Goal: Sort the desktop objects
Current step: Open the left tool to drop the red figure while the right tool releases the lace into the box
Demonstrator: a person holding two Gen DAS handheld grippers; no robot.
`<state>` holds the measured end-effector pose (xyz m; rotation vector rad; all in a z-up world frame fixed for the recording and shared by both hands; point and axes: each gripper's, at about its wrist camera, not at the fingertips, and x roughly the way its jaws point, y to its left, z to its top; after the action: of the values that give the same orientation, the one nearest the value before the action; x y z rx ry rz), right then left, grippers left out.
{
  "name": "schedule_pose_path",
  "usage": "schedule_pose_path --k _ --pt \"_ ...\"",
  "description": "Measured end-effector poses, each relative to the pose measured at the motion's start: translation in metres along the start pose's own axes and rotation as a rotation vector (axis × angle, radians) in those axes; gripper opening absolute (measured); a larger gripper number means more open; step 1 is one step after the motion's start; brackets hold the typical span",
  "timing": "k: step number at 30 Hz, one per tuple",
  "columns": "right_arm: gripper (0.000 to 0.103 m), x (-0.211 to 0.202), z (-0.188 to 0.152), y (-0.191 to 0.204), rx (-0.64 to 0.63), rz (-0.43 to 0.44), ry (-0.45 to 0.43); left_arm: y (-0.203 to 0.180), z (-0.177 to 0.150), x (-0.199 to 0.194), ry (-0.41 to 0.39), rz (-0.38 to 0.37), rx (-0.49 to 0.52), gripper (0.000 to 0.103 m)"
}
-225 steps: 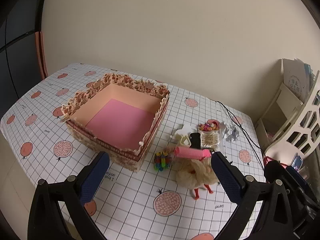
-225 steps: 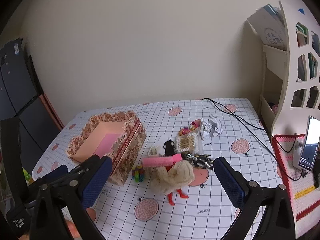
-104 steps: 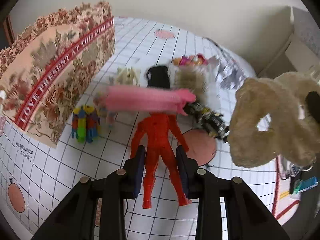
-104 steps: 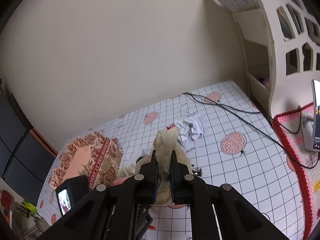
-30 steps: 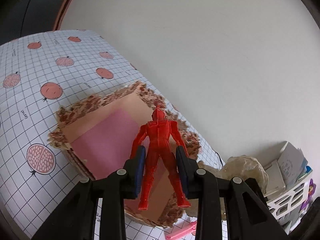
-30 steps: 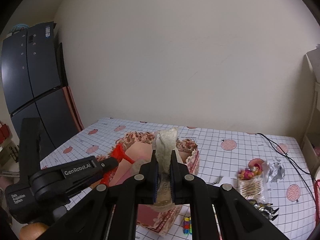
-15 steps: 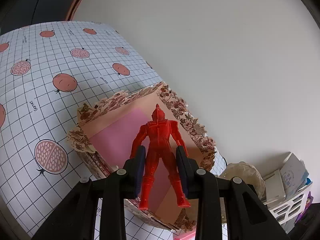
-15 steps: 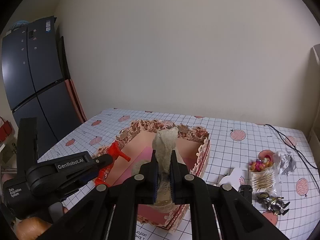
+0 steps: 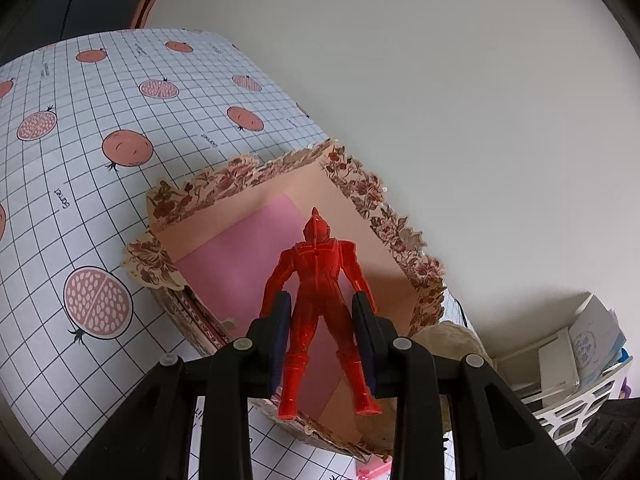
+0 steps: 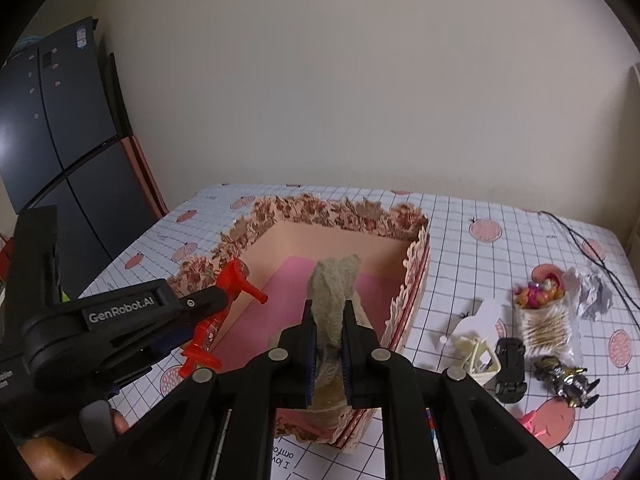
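My left gripper (image 9: 322, 312) is shut on a red plastic action figure (image 9: 320, 280) and holds it above the open floral box (image 9: 256, 184), over its pink floor. In the right wrist view the left gripper (image 10: 216, 308) and the figure (image 10: 236, 280) hang over the box's left wall. My right gripper (image 10: 329, 320) is shut on a beige fluffy scrunchie (image 10: 334, 284) and holds it over the front part of the floral box (image 10: 340, 208). The scrunchie (image 9: 448, 336) also shows at the box's right edge in the left wrist view.
Right of the box lie a cream toy (image 10: 480, 352), a black toy car (image 10: 510, 362), a pack of cotton swabs (image 10: 546, 330), a dark metallic figure (image 10: 568, 376), crumpled foil (image 10: 596, 292) and a black cable (image 10: 592, 256). A white shelf (image 9: 576, 364) stands at the table's right end.
Both grippers have moved closer over the box. The red figure and the scrunchie now hang lower above its pink floor. Both stay gripped.
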<state>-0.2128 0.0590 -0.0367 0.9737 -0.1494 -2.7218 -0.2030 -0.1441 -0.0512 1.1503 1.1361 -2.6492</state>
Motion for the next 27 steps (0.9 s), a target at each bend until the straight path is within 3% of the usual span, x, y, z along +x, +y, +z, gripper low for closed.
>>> schedule_pose_path --k 8,14,22,27 --pt "0.014 0.006 -0.001 0.002 0.003 -0.014 0.039 0.001 -0.002 0.003 0.012 0.019 0.002 0.033" --pt "0.026 0.006 0.0 0.004 0.004 -0.021 0.041 -0.002 -0.003 0.004 0.018 0.032 0.009 0.033" --pt "0.026 0.001 0.003 0.0 0.006 -0.027 0.033 -0.006 -0.004 0.006 0.023 0.051 0.029 0.034" --pt "0.026 -0.003 0.006 -0.007 0.023 -0.038 0.033 -0.01 -0.005 0.005 0.018 0.067 0.043 0.042"
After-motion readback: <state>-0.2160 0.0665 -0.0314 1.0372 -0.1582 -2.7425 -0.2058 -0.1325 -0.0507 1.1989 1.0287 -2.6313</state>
